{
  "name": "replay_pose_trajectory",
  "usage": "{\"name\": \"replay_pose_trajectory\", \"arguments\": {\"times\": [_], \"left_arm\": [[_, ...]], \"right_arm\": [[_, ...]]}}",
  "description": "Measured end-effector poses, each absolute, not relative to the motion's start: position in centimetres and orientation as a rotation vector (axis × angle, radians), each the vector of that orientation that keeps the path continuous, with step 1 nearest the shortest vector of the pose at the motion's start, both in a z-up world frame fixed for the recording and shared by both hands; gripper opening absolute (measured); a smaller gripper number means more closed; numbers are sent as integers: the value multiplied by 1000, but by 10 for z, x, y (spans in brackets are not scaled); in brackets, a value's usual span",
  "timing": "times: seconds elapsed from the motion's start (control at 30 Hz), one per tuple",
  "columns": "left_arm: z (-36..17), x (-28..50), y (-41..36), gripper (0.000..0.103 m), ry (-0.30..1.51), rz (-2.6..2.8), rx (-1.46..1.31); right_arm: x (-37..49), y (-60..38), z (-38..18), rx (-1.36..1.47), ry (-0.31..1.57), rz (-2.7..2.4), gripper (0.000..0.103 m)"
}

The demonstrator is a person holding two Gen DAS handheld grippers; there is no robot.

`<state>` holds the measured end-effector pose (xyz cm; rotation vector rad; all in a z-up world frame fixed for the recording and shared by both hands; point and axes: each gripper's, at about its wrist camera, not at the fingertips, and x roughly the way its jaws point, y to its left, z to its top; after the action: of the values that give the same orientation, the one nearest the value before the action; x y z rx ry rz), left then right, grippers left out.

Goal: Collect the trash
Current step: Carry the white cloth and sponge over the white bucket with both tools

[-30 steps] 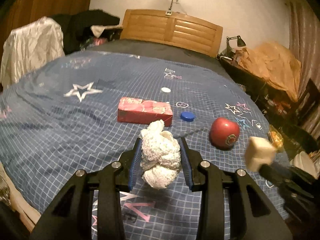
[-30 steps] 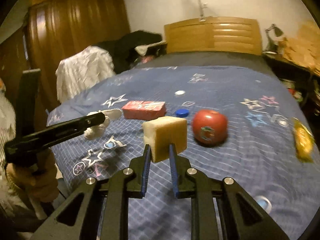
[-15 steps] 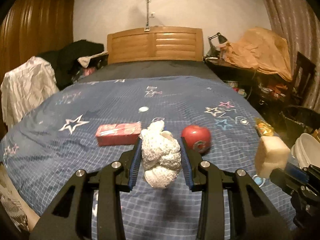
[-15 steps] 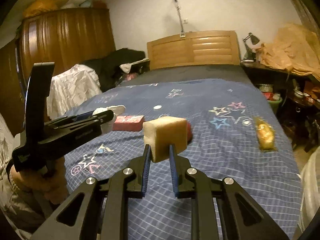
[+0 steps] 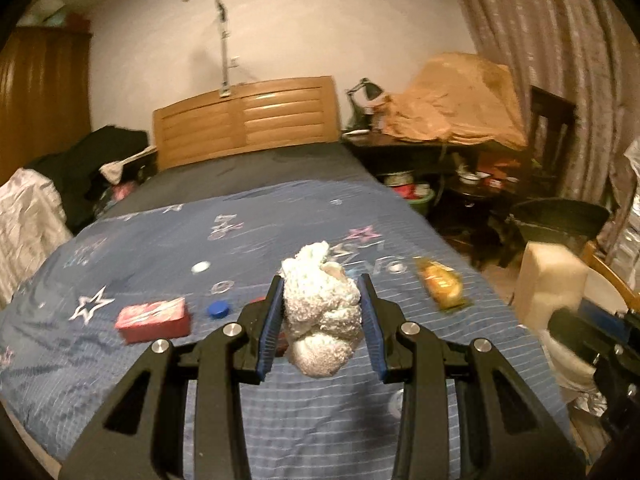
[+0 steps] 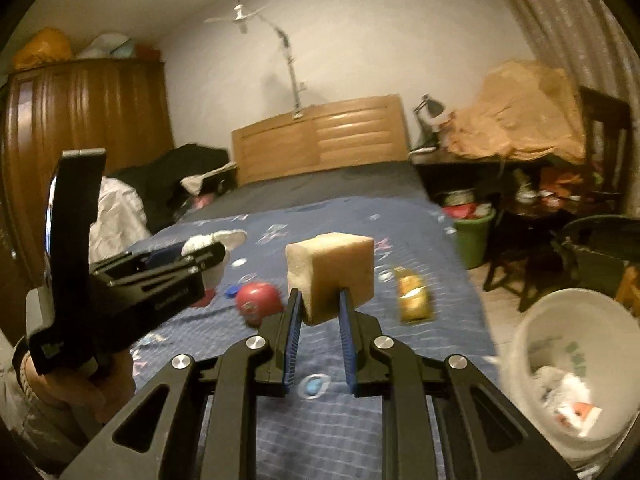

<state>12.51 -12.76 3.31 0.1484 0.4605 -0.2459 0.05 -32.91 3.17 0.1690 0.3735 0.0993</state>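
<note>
My left gripper (image 5: 322,312) is shut on a crumpled white tissue wad (image 5: 320,316), held above the blue star bedspread (image 5: 160,240). My right gripper (image 6: 320,312) is shut on a beige sponge block (image 6: 330,272); the block also shows at the right of the left wrist view (image 5: 548,284). A white trash bucket (image 6: 568,364) with wrappers inside stands on the floor at lower right of the right wrist view. On the bed lie a red box (image 5: 154,318), a blue cap (image 5: 218,309), a red ball (image 6: 258,300) and a yellow wrapper (image 5: 440,286).
A wooden headboard (image 5: 246,120) is at the far end. A cluttered dark desk (image 5: 440,152) and black bin (image 5: 560,220) stand right of the bed. A green bucket (image 6: 474,236) sits on the floor. Clothes pile (image 5: 32,216) on the left.
Both grippers have swung right and lifted, each keeping its load. The white bucket has come into the right wrist view, and the bed items have slid left.
</note>
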Motion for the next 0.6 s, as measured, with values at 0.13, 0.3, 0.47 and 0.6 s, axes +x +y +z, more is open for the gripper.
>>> {"name": "replay_pose_trajectory", "arguments": {"times": [0.13,0.3,0.47,0.6], "left_arm": [[37,123,-169,35,453,-324,176],[37,126,-226,35,462,-463,212],[30,126,-294,35,491,-639,247],[19,129,-346,35,557,-788,267]], "right_arm": [[-17,-368,39,183,341,19,20],[-50,-441,47,215,312,-139,20],[-84,-521,45,244,315,-311,20],[-111,-579,33,255,350,-414,20]]}}
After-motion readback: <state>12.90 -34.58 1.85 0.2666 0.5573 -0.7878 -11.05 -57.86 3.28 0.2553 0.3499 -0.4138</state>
